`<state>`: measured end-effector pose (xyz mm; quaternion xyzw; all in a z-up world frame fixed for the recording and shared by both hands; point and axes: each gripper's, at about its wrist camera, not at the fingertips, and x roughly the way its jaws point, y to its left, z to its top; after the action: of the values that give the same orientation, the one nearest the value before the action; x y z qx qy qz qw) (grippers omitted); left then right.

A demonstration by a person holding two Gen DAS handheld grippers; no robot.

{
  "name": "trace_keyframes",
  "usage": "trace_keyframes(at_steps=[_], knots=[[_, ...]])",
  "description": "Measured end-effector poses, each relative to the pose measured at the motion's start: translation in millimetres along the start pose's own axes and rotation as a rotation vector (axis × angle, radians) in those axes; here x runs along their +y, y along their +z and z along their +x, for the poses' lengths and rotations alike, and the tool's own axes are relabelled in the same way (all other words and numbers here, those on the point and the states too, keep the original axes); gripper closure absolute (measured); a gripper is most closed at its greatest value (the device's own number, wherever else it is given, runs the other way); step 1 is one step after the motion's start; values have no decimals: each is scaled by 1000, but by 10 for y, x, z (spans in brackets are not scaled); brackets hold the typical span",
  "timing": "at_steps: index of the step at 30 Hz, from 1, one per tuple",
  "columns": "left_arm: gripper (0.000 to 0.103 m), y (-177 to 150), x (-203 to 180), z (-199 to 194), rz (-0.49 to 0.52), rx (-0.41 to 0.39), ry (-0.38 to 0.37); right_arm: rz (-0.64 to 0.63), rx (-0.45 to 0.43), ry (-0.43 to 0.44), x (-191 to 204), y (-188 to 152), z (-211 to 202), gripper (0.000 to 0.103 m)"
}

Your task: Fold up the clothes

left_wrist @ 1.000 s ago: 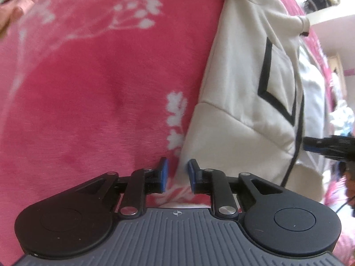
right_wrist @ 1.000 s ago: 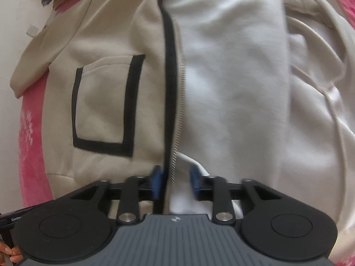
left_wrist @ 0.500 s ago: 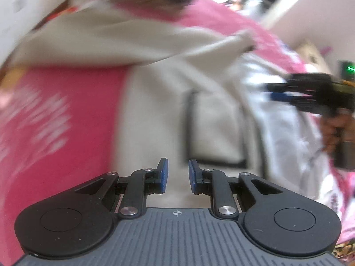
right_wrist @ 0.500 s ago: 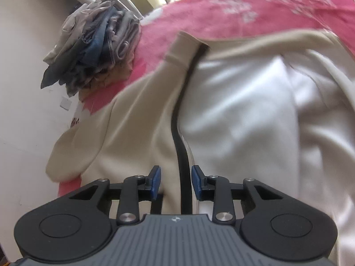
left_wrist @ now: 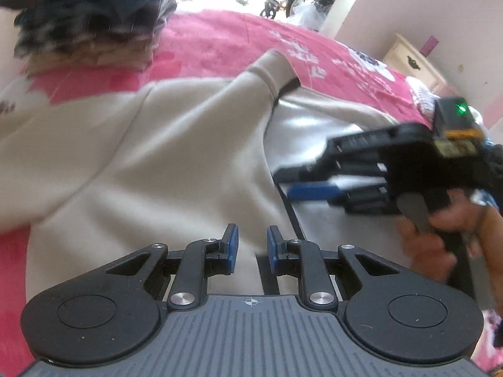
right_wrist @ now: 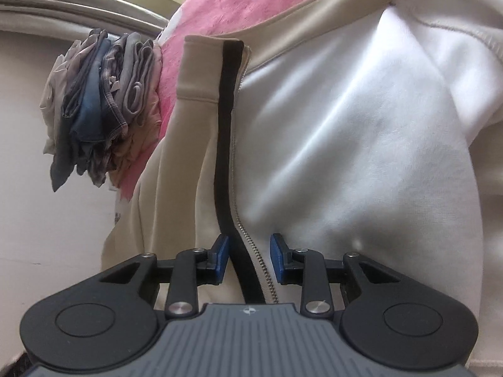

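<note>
Both views tilted up from the pocket toward the jacket (right_wrist: 345,125) hem at 12 o'clock (jaws parted, empty), left gripper (left_wrist: 251,245) and right gripper (right_wrist: 248,253) repositioning along the zip.

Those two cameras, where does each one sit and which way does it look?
Left wrist: on the left hand-held gripper, looking along its fingers over the cream jacket on the pink blanket; the right hand-held gripper and hand show.
Right wrist: on the right hand-held gripper, facing the jacket's zipper; no hand shows.
Shared: jacket, blanket, pile of clothes.
</note>
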<state>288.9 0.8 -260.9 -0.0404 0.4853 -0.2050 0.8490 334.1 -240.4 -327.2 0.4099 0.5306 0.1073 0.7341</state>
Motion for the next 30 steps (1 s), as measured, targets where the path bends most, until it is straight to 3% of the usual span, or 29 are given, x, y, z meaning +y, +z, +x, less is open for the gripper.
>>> trace_keyframes(at_steps=[4,7,8,14,16,18,23,26,30], knots=[[84,93,37,159,19,0,56,-21,36,4,28,0,74,72],[84,78,37,236,29,6,79,-72,48,-20,91,-8,112,86],[84,72,37,261,32,8,87,-92,27,-24,123,-27,72,93],[84,41,37,415,52,20,134,-256,-147,-72,397,-271,-206,95],[84,39,37,447,57,24,145,-381,-181,-176,508,-418,-161,95],[84,70,39,407,53,22,140,-455,-194,-267,544,-508,-81,95],[83,238,75,231,4,-102,62,-387,-209,-280,428,-507,-48,95],[83,368,70,426,12,-76,25,-421,-220,-296,451,-541,-31,95],[83,381,94,613,5,-52,37,-451,-244,-295,490,-603,-69,95]])
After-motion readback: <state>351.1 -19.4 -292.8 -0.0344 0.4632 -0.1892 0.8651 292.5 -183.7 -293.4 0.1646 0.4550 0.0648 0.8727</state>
